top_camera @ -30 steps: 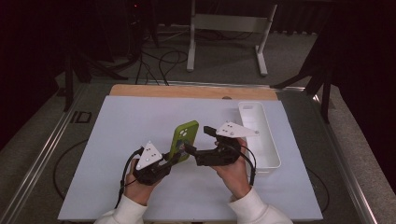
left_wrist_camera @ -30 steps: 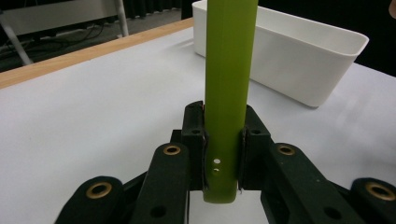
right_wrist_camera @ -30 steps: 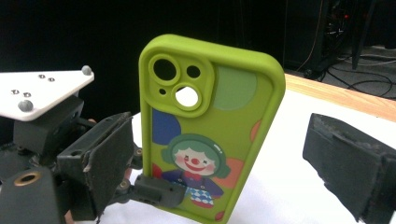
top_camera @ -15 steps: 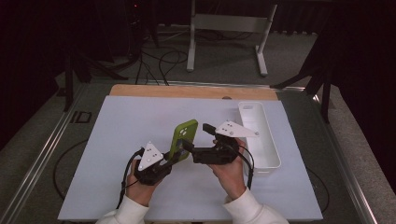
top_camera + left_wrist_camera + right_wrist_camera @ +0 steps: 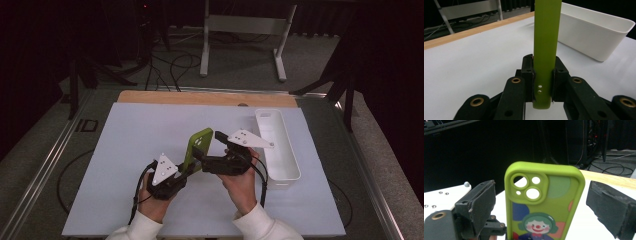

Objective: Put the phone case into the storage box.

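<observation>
A lime-green phone case (image 5: 198, 146) stands upright above the white mat, its printed back with a clown figure (image 5: 541, 220) facing my right gripper. My left gripper (image 5: 186, 169) is shut on the case's bottom edge; in the left gripper view both pads (image 5: 527, 75) press the green edge (image 5: 546, 37). My right gripper (image 5: 200, 157) comes in from the right, open. Its two jaws stand either side of the case (image 5: 545, 202) with a gap on each side.
A long white tray (image 5: 287, 181) lies at the right of the mat and reads as a white bin (image 5: 594, 32) behind the case. A wooden strip (image 5: 200, 97) borders the mat's far edge. A metal stand (image 5: 240, 25) and cables sit beyond the table.
The right hand has shifted slightly toward the case. The left hand and the case have stayed put.
</observation>
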`<state>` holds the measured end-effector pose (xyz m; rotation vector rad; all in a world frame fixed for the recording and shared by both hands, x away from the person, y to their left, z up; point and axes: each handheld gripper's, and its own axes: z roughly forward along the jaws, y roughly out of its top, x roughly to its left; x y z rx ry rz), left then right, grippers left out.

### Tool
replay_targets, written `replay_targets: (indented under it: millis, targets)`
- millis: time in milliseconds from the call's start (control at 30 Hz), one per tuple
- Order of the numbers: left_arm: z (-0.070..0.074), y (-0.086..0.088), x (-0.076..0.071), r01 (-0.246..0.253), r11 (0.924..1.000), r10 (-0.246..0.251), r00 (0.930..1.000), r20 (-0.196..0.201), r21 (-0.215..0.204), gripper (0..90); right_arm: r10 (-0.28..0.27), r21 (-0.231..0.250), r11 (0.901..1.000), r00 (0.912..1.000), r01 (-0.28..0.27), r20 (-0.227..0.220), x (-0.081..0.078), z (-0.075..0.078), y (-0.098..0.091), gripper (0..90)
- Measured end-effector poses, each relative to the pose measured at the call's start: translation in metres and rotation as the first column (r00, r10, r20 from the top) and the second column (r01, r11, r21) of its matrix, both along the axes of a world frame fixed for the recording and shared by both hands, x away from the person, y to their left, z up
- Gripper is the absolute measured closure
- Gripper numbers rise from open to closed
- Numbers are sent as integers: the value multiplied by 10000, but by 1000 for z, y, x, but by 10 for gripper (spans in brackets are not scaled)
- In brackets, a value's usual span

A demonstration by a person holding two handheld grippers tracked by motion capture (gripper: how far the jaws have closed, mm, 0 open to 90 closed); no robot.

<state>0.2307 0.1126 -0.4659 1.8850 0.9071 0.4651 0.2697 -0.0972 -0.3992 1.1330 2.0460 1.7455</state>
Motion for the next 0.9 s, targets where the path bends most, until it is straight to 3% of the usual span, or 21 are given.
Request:
replay_targets:
  millis: [433, 767, 900]
  targets:
    - [1, -4, -3, -84, 10000, 84, 9999, 82, 21, 775, -641, 159, 9978, 9979, 641, -10, 2, -2, 8, 91]
    - [2, -8, -5, -14, 10000, 14, 9999, 149, 22, 775, -798, 209, 9966, 9968, 800, -74, 5, -4, 12, 96]
    - [2, -8, -5, -14, 10000, 14, 9999, 163, -27, 775, -966, 182, 9952, 9953, 966, -29, 4, -3, 13, 133]
